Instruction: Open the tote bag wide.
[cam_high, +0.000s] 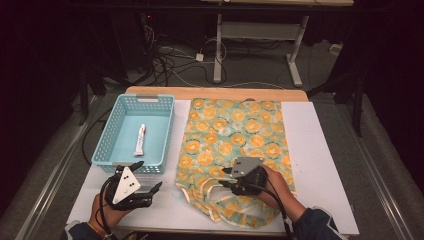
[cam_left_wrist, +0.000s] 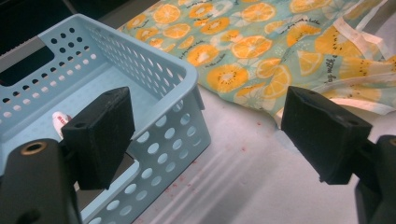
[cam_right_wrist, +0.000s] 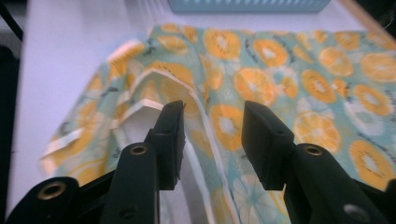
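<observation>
The orange-print bag lay flat on the table, just beside the blue basket holding a small tube. The right gripper, jaws partly apart, straddled a cream-edged fold at the bag's mouth, apparently about to pinch it; closing squarely seemed next. The left gripper waited wide open near the basket.

Both our forearms come in from the bottom edge of the high view, dark sleeves at the wrists. Our left hand holds the left gripper low, pointing up and right, grey three-cornered plate on top; its jaws are spread wide with nothing between them. Our right hand holds the right gripper pointing left, plate up, cable trailing back along the forearm. Its jaws stand parted, narrower than the left's.
</observation>
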